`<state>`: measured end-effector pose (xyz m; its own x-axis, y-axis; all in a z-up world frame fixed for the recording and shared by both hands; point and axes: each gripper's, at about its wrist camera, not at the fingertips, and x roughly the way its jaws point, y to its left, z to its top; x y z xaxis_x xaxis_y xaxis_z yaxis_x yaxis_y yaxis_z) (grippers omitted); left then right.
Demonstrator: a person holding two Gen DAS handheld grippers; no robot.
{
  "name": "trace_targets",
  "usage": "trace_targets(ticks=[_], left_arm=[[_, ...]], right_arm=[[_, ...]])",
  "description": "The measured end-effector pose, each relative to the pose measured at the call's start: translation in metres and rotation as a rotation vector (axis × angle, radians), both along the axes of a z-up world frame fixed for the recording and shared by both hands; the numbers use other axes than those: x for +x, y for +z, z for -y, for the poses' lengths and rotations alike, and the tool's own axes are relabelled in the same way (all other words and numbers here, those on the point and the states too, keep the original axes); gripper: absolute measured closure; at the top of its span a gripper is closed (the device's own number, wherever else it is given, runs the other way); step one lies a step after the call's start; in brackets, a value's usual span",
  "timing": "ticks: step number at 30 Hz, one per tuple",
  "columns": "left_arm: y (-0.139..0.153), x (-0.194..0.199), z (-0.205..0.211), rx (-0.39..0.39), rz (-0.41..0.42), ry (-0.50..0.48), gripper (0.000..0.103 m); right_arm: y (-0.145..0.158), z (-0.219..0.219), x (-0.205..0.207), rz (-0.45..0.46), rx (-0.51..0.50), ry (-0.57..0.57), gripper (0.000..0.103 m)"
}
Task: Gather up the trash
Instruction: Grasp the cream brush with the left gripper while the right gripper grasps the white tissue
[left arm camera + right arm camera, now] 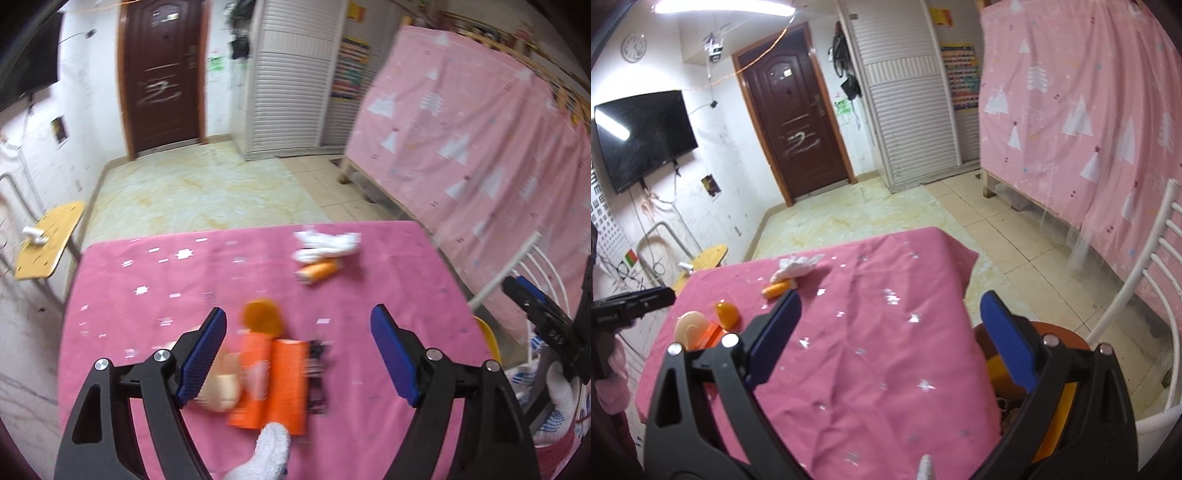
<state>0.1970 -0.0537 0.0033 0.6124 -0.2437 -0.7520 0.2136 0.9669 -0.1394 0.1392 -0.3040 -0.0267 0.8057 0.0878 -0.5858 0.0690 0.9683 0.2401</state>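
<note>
Left jaws: I see the left gripper [299, 354] wide open, holding nothing, above the orange box [271, 384].
Right jaws: right gripper [888, 339] spread wide, empty, over bare pink cloth [871, 369].
Trash: box, orange lid [263, 316] and pale cup [221, 387] at the near edge; tissue [327, 242] touching small bottle [318, 271] farther off.
Around: white chair [1137, 295] beside the table's right edge.
Room: open floor [849, 225] beyond.
Writing: none I can read.

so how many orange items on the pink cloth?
3: an orange carton between the left claw's blue pads, an orange lid just beyond it, an orange bottle by the white tissue. More may be hidden.
</note>
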Motion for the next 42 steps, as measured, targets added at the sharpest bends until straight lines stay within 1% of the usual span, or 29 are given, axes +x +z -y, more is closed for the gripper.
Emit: trace_targets(ticks=[4,6,12,14,19,21,23,26,27,28,29,31,33,38,42], left_arm=[[-0.007,0.008,-0.041,-0.002,-0.015,0.060,0.031],[-0.013,0.010,-0.053,-0.002,-0.027,0.060,0.031],[-0.030,0.012,-0.060,-0.022,-0.069,0.011,0.031],[-0.039,0.015,-0.059,-0.034,-0.088,-0.004,0.033],[-0.053,0.026,-0.055,-0.087,-0.148,-0.047,0.054],[-0.058,0.029,-0.053,-0.098,-0.163,-0.056,0.058],[-0.063,0.034,-0.051,-0.101,-0.176,-0.060,0.063],[-0.068,0.037,-0.047,-0.104,-0.192,-0.064,0.076],[-0.070,0.037,-0.046,-0.103,-0.195,-0.068,0.083],[-0.072,0.036,-0.043,-0.105,-0.205,-0.077,0.086],[-0.073,0.034,-0.042,-0.103,-0.208,-0.083,0.088],[-0.075,0.029,-0.039,-0.078,-0.201,-0.086,0.095],[-0.078,0.026,-0.038,-0.062,-0.197,-0.087,0.099],[-0.079,0.024,-0.039,-0.064,-0.176,-0.086,0.100],[-0.079,0.024,-0.040,-0.065,-0.166,-0.090,0.100]], right_arm=[[0.000,-0.021,0.014,-0.013,-0.016,0.032,0.009],[-0.001,-0.030,0.020,-0.021,-0.025,0.046,0.009],[-0.005,-0.052,0.033,-0.040,-0.044,0.080,0.009],[-0.006,-0.059,0.036,-0.047,-0.056,0.089,0.009],[-0.011,-0.063,0.042,-0.062,-0.063,0.089,0.009],[-0.013,-0.062,0.045,-0.068,-0.061,0.088,0.009],[-0.016,-0.063,0.048,-0.074,-0.062,0.089,0.009],[-0.019,-0.065,0.053,-0.083,-0.065,0.093,0.009],[-0.020,-0.065,0.054,-0.086,-0.065,0.095,0.009],[-0.021,-0.066,0.056,-0.088,-0.065,0.096,0.008],[-0.021,-0.067,0.057,-0.090,-0.067,0.097,0.008],[-0.022,-0.068,0.062,-0.093,-0.070,0.102,0.007],[-0.022,-0.072,0.068,-0.096,-0.071,0.114,0.007],[-0.017,-0.089,0.096,-0.098,-0.076,0.166,0.007],[-0.021,-0.103,0.126,-0.126,-0.075,0.194,0.007]])
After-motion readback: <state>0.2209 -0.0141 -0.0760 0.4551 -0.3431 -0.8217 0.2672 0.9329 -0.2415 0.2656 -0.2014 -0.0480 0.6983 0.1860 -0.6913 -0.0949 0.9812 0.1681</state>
